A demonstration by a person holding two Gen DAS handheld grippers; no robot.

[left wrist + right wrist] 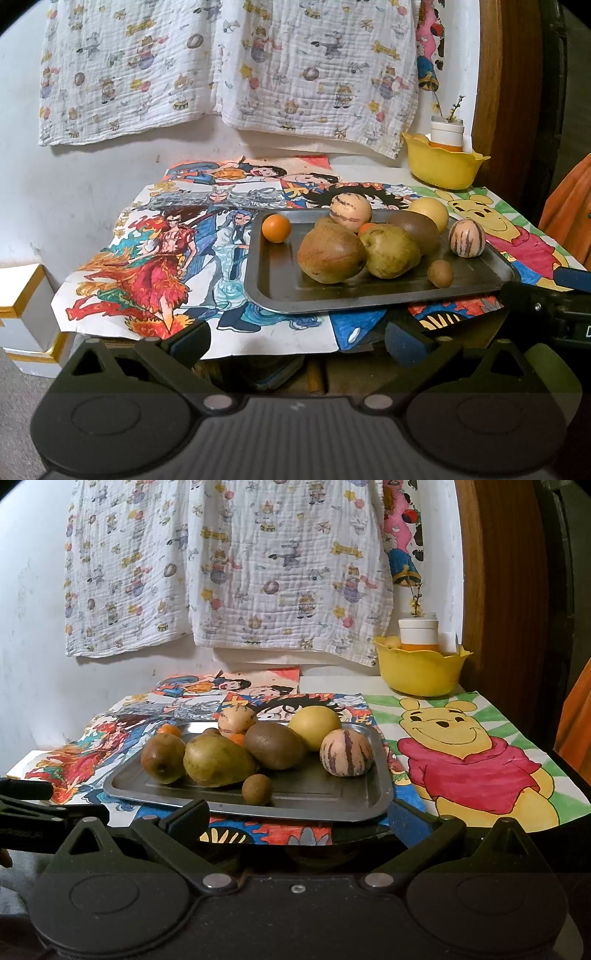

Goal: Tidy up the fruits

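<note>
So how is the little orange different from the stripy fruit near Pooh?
The little orange is smaller, plain orange and sits alone at the tray's far left corner. The stripy fruit is bigger, pale with dark stripes, at the right side. Both are round.

Left hand-held gripper [297, 341]: matte black body, ribbed central plate, two round side discs, silver pivot screws, blue-padded fingers [402, 345]. Right hand-held gripper [297, 818]: same black frame, silver screws, dark fingers [188, 814]; white lettering on side.

wall: white [110, 177] | hanging: printed cloth [229, 572] | right: wooden panel [495, 590] | light: dim
</note>
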